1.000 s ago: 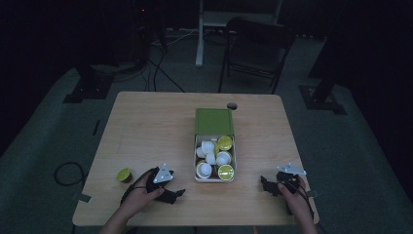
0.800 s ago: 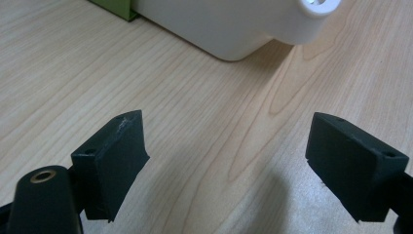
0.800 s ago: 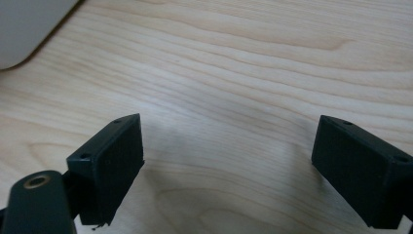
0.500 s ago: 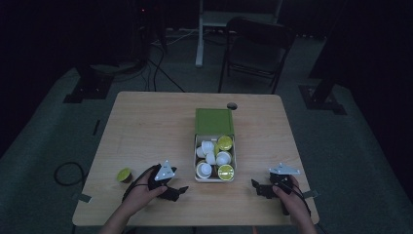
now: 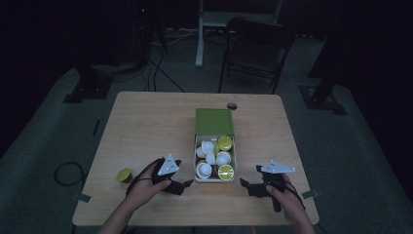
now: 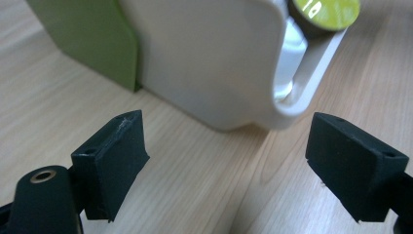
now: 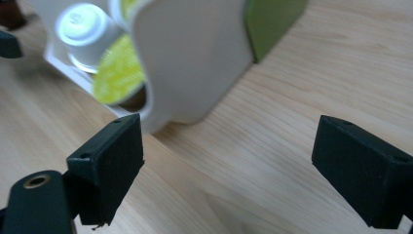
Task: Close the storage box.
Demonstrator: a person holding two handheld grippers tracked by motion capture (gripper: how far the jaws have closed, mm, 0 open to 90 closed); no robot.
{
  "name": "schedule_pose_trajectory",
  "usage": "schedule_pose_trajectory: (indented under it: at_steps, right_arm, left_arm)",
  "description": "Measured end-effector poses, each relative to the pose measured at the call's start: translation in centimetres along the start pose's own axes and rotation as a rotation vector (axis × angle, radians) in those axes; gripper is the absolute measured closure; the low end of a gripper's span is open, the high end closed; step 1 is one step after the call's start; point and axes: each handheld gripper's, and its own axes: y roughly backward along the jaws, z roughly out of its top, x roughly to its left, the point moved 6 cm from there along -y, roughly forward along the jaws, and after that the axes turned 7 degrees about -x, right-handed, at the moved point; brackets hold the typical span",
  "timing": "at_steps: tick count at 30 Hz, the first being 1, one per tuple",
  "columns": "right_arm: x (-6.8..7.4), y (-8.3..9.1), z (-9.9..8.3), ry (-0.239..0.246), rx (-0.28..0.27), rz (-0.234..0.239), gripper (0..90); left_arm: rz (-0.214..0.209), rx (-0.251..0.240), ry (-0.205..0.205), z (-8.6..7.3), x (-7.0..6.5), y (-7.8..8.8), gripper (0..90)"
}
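A white tray (image 5: 233, 168) slid out of a green sleeve (image 5: 214, 122) lies at the middle of the wooden table (image 5: 146, 126). It holds several coffee capsules (image 5: 217, 158), some with white lids, some yellow-green. My left gripper (image 5: 186, 185) lies just left of the tray's near corner, jaws open and empty; the left gripper view shows the tray's white wall (image 6: 209, 53) close ahead. My right gripper (image 5: 243, 185) is to the right of the tray, also open and empty, facing the tray's side (image 7: 190, 63) and a yellow-green capsule (image 7: 119, 73).
One loose yellow-green capsule (image 5: 124, 174) sits on the table left of my left hand. A cable hole (image 5: 232, 106) is near the far edge. A dark chair (image 5: 255, 44) and stands are on the floor beyond the table.
My right gripper has moved left toward the tray. My left gripper has shifted slightly and risen a little beside the tray's corner.
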Motion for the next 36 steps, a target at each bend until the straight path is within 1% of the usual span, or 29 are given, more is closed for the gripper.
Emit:
schedule_pose_trajectory:
  at_steps: [4, 6, 9, 14, 24, 25, 27, 32, 36]
  right_arm:
    - [0.5, -0.2, 0.8, -0.008, -0.032, 0.042, 11.3]
    - [0.6, -0.4, 1.2, -0.012, -0.040, 0.049, 11.2]
    - [0.6, -0.6, 1.8, -0.023, -0.055, 0.064, 11.3]
    - [0.8, -0.9, 2.2, -0.014, -0.055, 0.077, 11.3]
    - [0.0, -1.7, 2.1, -0.034, -0.043, 0.061, 11.3]
    - [-0.1, -1.8, 2.1, -0.037, -0.040, 0.056, 11.3]
    - [-0.3, -1.9, 2.0, -0.033, -0.035, 0.048, 11.3]
    - [-0.4, -2.2, 2.1, -0.034, -0.034, 0.060, 11.2]
    - [-0.5, -2.4, 2.2, -0.045, -0.032, 0.060, 11.2]
  left_arm:
    - [0.003, -0.005, -0.011, 0.9, 0.1, -0.2, 15.2]
    - [0.001, -0.013, -0.007, 1.3, 0.1, -0.3, 15.2]
    - [0.006, -0.018, -0.013, 1.8, 0.3, -0.5, 15.2]
    - [-0.001, -0.021, -0.017, 2.0, 0.4, -1.1, 15.2]
    - [0.025, -0.011, -0.009, 2.0, 1.3, -2.1, 15.2]
    - [0.024, -0.009, -0.006, 2.0, 1.4, -2.2, 15.2]
    - [0.019, -0.004, -0.012, 2.1, 1.5, -2.3, 14.7]
    - [0.027, 0.007, -0.018, 2.3, 1.8, -2.4, 13.7]
    - [0.036, 0.004, -0.013, 2.3, 2.1, -2.5, 13.4]
